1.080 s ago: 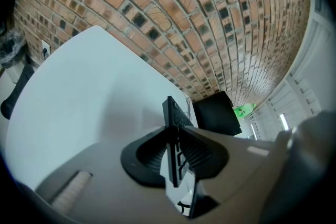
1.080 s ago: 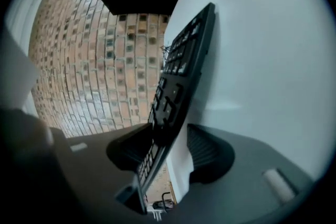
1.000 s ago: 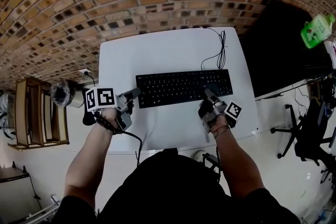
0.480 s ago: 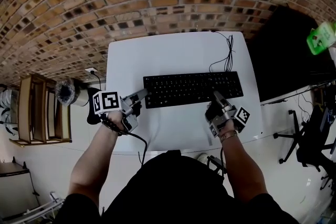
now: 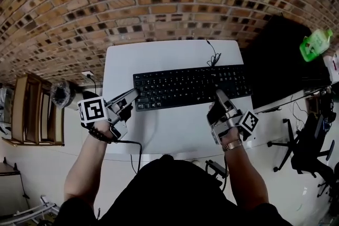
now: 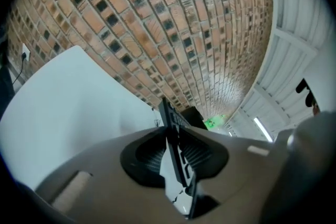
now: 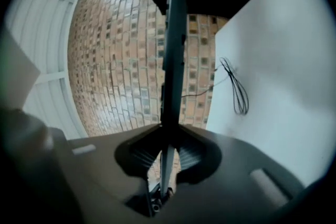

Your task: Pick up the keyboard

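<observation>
My left gripper grasps the left end of the black keyboard, and my right gripper grips its front edge near the right end. In the head view the keyboard spans the middle of the frame, stretched between my two grippers and slightly tilted, its right end higher in the picture than its left.

In the left gripper view the keyboard runs edge-on away from me, a thin dark slab up the centre, with both ribbed pads pressed against it. In the right gripper view it is again seen edge-on, rising from the jaws to the top of the frame. Those jaws have just been closing and are now clenched on the board's edge. Brick wall shows on both sides of the slab there, so the keyboard is held clear of the white table, which fills the right side of that view.

The keyboard's black cable trails from its back edge onto the tabletop towards the top of the head view. A green bottle sits at the far upper right, well apart from my grippers.
</observation>
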`<act>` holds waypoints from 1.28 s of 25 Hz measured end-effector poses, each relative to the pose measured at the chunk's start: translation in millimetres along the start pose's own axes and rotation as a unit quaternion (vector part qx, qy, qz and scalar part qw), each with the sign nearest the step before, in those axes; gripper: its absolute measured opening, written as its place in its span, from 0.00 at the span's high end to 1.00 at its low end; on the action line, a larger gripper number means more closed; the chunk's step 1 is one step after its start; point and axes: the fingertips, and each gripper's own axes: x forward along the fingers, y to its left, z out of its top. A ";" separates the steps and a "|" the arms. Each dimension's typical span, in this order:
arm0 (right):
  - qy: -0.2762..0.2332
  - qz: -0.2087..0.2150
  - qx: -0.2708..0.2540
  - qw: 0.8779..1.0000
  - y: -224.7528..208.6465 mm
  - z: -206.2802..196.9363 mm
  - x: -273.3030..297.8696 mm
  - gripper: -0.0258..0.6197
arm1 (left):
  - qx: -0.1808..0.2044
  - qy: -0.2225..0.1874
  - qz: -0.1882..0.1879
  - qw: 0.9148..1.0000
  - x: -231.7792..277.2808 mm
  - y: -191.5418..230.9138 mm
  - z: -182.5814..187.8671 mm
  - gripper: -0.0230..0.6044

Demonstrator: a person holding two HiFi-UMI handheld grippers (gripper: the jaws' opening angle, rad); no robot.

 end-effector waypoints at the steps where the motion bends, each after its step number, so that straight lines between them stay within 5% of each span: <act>1: 0.002 0.009 -0.013 1.000 15.6 0.6 -1.1 0.86 | 0.008 -0.006 0.003 1.000 -4.3 -7.8 0.0 0.82; 12: 0.048 0.116 -0.167 0.978 184.7 0.4 -94.8 0.85 | 0.118 -0.095 0.001 0.988 -48.3 -134.3 -80.0 0.82; 22: 0.047 0.149 -0.217 0.964 223.2 -6.8 -129.3 0.85 | 0.141 -0.128 -0.012 0.982 -56.6 -167.2 -96.6 0.82; 32: 0.020 0.135 -0.211 0.968 215.4 -9.4 -143.2 0.84 | 0.151 -0.121 -0.021 0.981 -54.1 -175.7 -89.2 0.83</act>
